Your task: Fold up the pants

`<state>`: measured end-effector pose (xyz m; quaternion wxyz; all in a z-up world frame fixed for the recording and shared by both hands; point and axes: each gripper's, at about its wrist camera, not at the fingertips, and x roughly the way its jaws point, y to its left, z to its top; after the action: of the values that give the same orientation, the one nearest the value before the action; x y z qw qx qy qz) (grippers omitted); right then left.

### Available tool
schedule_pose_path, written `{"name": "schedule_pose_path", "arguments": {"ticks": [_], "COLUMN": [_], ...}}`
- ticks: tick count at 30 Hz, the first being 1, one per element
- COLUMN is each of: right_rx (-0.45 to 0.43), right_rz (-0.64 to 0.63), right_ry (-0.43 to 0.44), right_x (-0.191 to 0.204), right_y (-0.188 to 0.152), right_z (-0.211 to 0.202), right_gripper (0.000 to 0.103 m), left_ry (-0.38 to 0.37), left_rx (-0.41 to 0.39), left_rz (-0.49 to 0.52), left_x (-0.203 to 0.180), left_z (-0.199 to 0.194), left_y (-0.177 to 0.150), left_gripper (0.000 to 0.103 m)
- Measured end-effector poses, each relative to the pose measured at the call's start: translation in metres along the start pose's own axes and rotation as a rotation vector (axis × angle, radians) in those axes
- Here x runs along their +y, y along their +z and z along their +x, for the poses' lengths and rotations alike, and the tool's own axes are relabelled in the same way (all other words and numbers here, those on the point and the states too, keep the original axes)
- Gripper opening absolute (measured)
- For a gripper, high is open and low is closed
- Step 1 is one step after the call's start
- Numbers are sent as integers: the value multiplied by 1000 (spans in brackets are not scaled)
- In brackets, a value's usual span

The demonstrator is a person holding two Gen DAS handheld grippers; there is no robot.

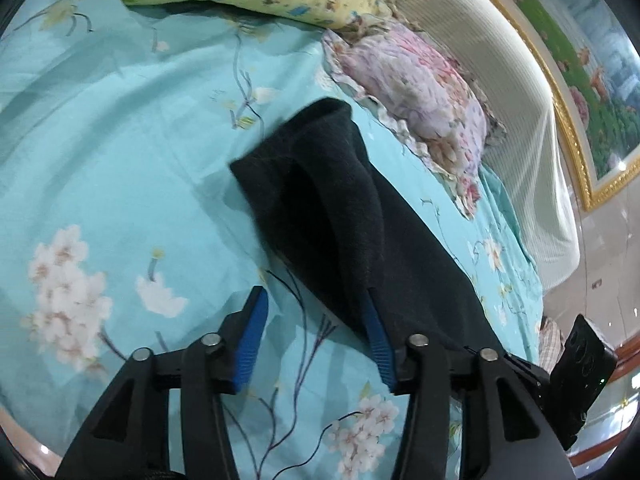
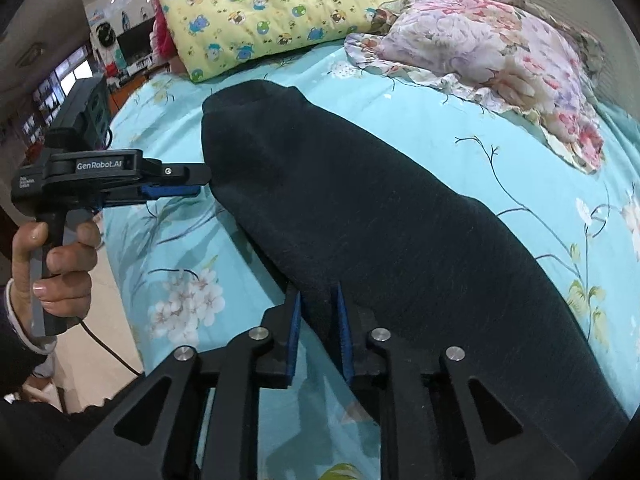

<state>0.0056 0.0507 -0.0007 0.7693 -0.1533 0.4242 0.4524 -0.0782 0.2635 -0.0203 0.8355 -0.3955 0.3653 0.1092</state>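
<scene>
**Ana:** While the left tongs (image 1: 316, 312) are standing spread wide, what are they touching?

**Ben:** One blue pad (image 1: 376, 332) is brushing the edge of the black pants (image 1: 340, 208), and the other pad is hanging over the bare sheet. Nothing is lying between them, so they are released. From the right wrist view, the left tongs (image 2: 196, 182) are reaching in from the side, with their tips at the edge of the pants near the far end, and a hand (image 2: 52, 264) is gripping their handle.

**Ana:** And the right tongs (image 2: 318, 300)?

**Ben:** Their blue pads are sitting close together with a fold of the pants (image 2: 360, 216) running between them. They are clenching the near edge of the cloth.

**Ana:** Where are the pants lying?

**Ben:** They are stretching along the bed as one long dark strip, running from the right tongs away toward the pillows. The far end is looking rounded and doubled over.

**Ana:** What is lying around them?

**Ben:** A turquoise bedsheet (image 2: 460, 128) printed with white blossoms is covering the bed. A pink floral pillow (image 2: 488, 40) is resting beyond the pants to the right, well apart from them. A yellow cartoon-print quilt (image 2: 272, 4) is sitting at the head, just beyond the far end of the pants.
</scene>
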Motion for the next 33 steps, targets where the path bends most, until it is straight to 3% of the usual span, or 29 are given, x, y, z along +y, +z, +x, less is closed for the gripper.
{"name": "schedule_pose_path", "arguments": {"ticks": [3,7,13,24,33], "right_rx": [-23,-55,-92,-140,-30], "right_rz": [38,69,98,293,291], "right_ry": [37,73,40,-13,-29], "right_x": [-3,-6,-17,-88,-128], "right_y": [-1,-2,1,19,52], "right_z": [-6,-17,-29,-30,22], "right_gripper": [33,34,34,34,34], "left_ry": [24,52,65,147,172], "left_rx": [4,11,24,41,67], "left_rz": [0,17,35,60,49], "left_x": [0,-5,-14,-12,0], "left_z": [-3,-2,4,21,40], "left_y": [5,9,16,42,52], "left_gripper": [62,63,65,71,69]}}
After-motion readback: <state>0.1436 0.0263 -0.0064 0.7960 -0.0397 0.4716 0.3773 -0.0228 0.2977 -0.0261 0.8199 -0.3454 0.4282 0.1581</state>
